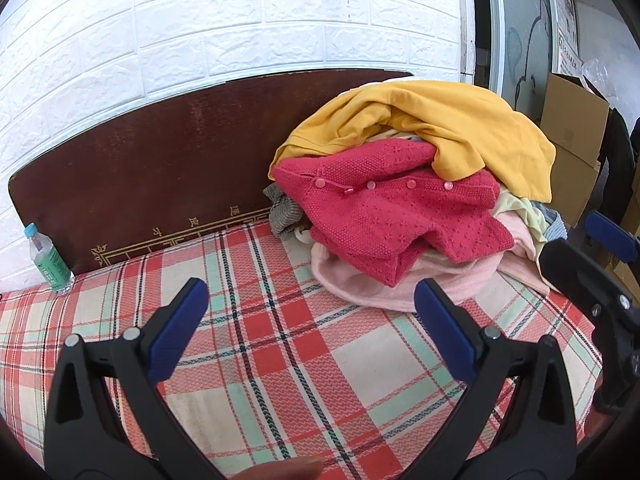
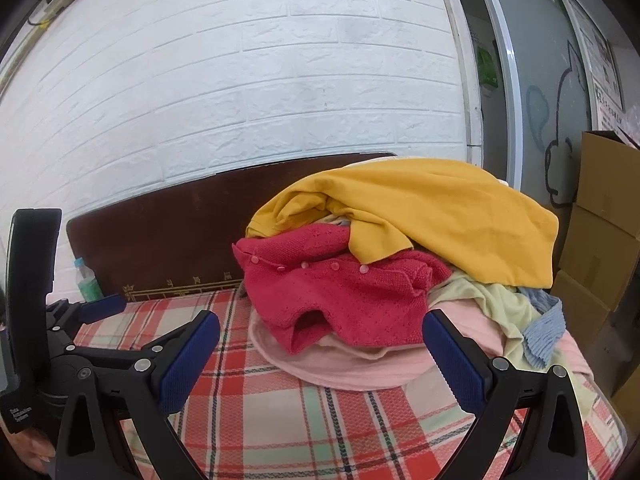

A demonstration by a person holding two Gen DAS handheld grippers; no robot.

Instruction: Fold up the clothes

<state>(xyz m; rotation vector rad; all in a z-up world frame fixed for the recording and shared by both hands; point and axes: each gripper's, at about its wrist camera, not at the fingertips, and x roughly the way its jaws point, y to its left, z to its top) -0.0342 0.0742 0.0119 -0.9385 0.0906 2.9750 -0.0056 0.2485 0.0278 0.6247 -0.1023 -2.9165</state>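
A heap of clothes lies at the back right of the plaid bed sheet (image 1: 280, 360). A yellow garment (image 1: 460, 128) (image 2: 440, 216) lies on top, over a red knitted cardigan (image 1: 392, 216) (image 2: 336, 296) with pink buttons. Under them lie a pale pink garment (image 1: 368, 284) (image 2: 352, 364), a pale yellow one (image 2: 492, 300) and a light blue knit (image 2: 544, 332). My left gripper (image 1: 312, 304) is open and empty above the sheet, short of the heap. My right gripper (image 2: 322, 336) is open and empty, its fingers either side of the heap's front. It also shows in the left wrist view (image 1: 600, 276).
A dark brown headboard (image 1: 160, 168) stands against a white brick wall (image 2: 240, 80). A water bottle (image 1: 48, 258) stands at the sheet's back left corner. Cardboard boxes (image 2: 600, 240) are stacked right of the bed. A door frame (image 2: 504, 80) is behind them.
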